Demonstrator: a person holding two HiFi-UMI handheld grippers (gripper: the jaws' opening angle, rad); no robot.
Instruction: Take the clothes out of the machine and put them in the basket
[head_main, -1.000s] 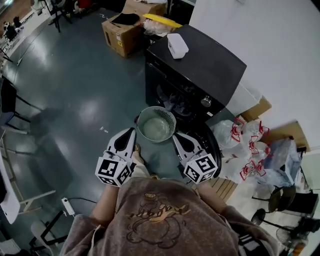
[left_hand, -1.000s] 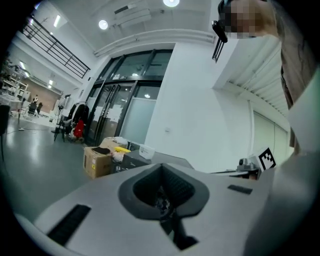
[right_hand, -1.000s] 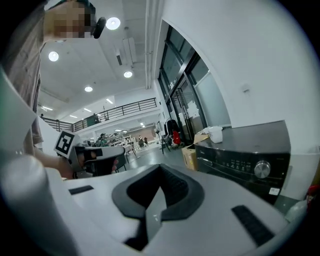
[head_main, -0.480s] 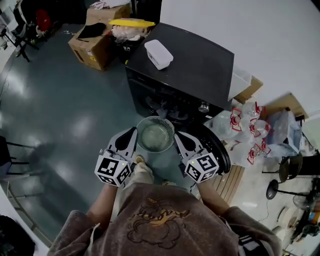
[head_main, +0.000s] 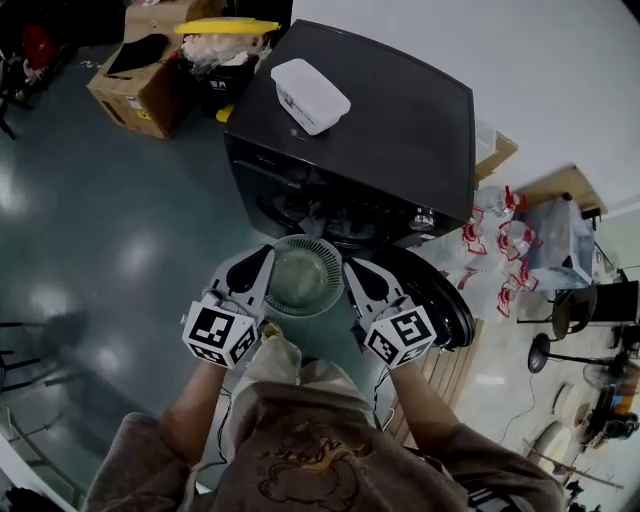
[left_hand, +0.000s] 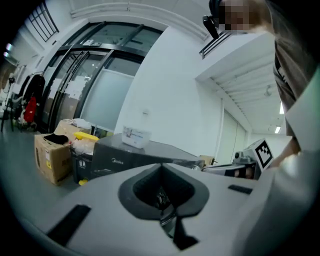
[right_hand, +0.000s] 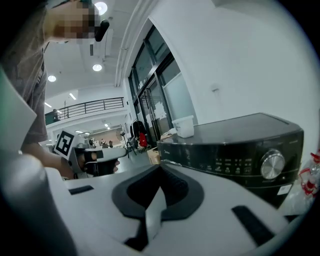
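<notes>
Left gripper (head_main: 262, 256) and right gripper (head_main: 351, 268), jaws closed and empty, are nearing the machine (head_main: 385, 110), now flanking the basket (head_main: 305, 240), so unloading is only just approaching

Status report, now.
Left gripper and right gripper shut on basket rim. Basket empty, at machine front. Clothes in drum. Door open, nothing blocking.

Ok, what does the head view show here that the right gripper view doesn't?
Head view only: the pale green round plastic basket seen whole, and the round dark machine door hanging open. Right gripper view only: ceiling lights and a railed upper balcony. Both: the black front-loading washing machine with the white plastic box on top.
</notes>
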